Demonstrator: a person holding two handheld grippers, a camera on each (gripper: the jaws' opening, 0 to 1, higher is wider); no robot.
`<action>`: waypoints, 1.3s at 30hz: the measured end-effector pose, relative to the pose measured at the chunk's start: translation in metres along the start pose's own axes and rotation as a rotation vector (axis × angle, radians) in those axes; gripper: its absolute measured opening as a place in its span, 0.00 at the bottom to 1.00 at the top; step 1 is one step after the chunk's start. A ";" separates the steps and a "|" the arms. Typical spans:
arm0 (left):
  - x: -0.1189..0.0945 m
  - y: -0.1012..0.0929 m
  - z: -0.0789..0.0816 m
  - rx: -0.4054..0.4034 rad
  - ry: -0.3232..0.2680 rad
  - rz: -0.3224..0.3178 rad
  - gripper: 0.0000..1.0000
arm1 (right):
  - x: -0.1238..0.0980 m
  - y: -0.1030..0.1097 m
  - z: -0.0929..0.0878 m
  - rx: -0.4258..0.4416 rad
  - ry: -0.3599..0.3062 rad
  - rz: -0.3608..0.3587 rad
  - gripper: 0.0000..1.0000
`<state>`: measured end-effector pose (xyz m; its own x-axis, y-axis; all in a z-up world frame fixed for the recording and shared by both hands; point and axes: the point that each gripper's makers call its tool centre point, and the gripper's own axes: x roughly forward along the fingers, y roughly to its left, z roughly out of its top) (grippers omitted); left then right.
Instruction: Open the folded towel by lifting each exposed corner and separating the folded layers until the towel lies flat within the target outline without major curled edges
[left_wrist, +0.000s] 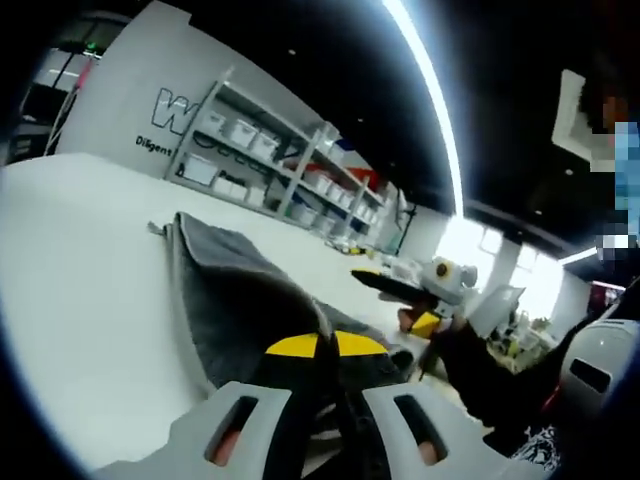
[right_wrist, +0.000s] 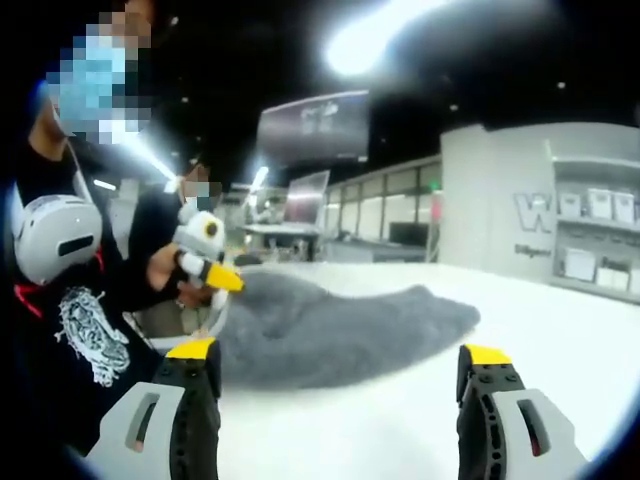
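A grey towel (left_wrist: 225, 290) lies bunched on the white table (left_wrist: 80, 300), running away from the camera to a tagged far corner. My left gripper (left_wrist: 320, 346) has its yellow-tipped jaws closed together on the towel's near edge, lifting it slightly. In the right gripper view the same towel (right_wrist: 340, 325) is a long lumpy heap. The left gripper (right_wrist: 226, 281) pinches its left end there. My right gripper (right_wrist: 338, 362) stands wide open just in front of the towel, with nothing between its jaws. It also shows in the left gripper view as the right gripper (left_wrist: 405, 300), held in a hand.
Metal shelves with white bins (left_wrist: 270, 150) stand behind the table, and the same shelves (right_wrist: 590, 235) appear at the right. A person in a black shirt (right_wrist: 70, 320) stands at the table's edge. Bare tabletop (right_wrist: 560, 330) stretches right of the towel.
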<state>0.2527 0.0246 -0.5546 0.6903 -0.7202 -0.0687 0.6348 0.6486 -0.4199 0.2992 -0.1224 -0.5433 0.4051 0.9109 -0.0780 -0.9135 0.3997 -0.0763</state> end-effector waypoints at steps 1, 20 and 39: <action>-0.002 0.001 -0.001 0.003 -0.001 0.004 0.02 | 0.000 0.000 0.000 -0.001 0.000 0.001 0.99; -0.032 0.022 0.002 0.154 -0.015 0.118 0.18 | 0.001 -0.006 0.005 -0.010 0.014 0.000 0.99; -0.045 0.038 0.053 0.365 0.046 0.189 1.00 | -0.009 -0.036 0.053 -0.039 0.119 -0.077 1.00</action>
<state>0.2644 0.0945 -0.5199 0.7958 -0.5847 -0.1573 0.5853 0.8094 -0.0476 0.3262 -0.1391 -0.4869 0.4775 0.8584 -0.1875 -0.8784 0.4614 -0.1247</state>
